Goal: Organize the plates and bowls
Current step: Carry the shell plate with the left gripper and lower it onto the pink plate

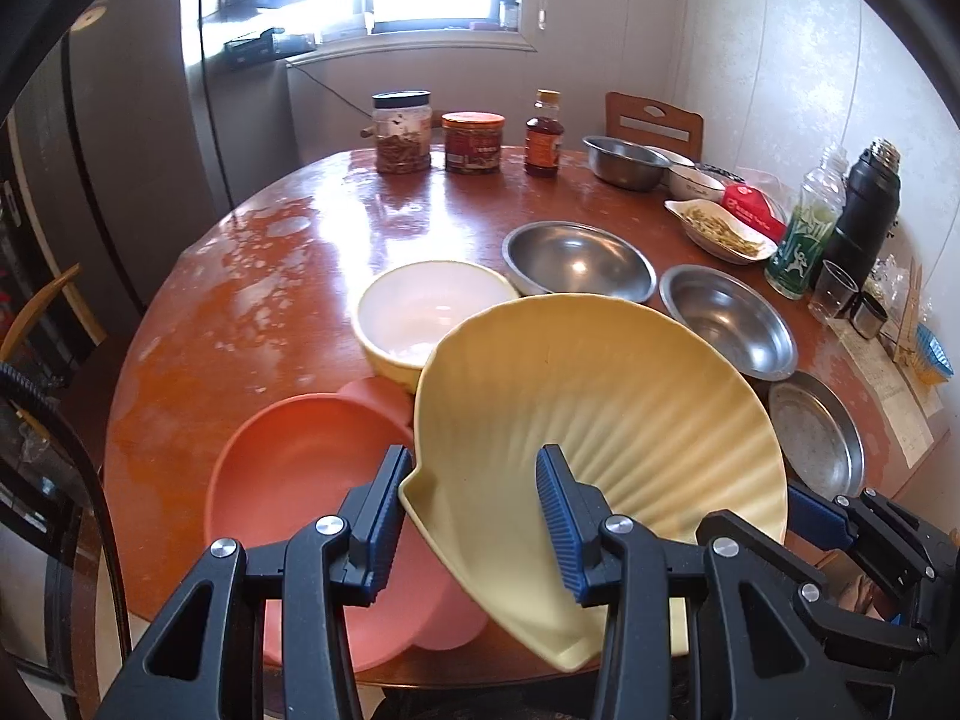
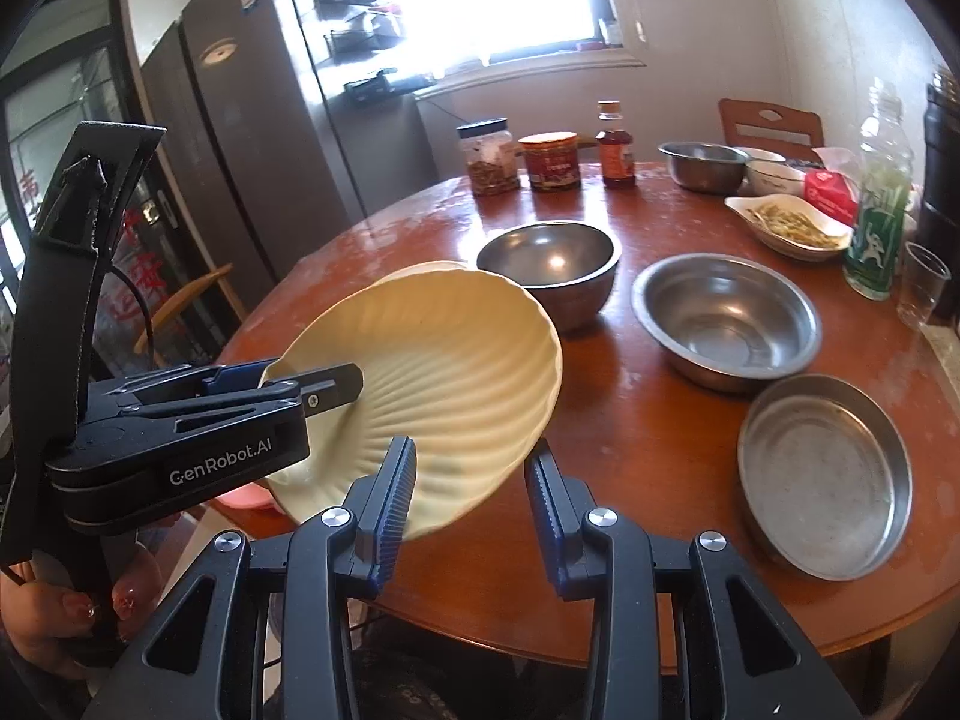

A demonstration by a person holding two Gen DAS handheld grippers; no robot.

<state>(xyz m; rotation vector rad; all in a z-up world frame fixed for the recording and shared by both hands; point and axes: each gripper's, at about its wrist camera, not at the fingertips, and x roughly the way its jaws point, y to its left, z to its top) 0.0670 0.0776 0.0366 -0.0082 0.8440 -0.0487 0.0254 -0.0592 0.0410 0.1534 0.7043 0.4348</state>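
Behind shell plate (image 1: 600, 396), pink plate (image 1: 300, 468) half hidden; both grippers' fingers pinch its rim.

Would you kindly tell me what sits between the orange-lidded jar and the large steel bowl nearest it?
Nothing: in the left wrist view, bare table separates the orange-lidded jar from the steel bowl.
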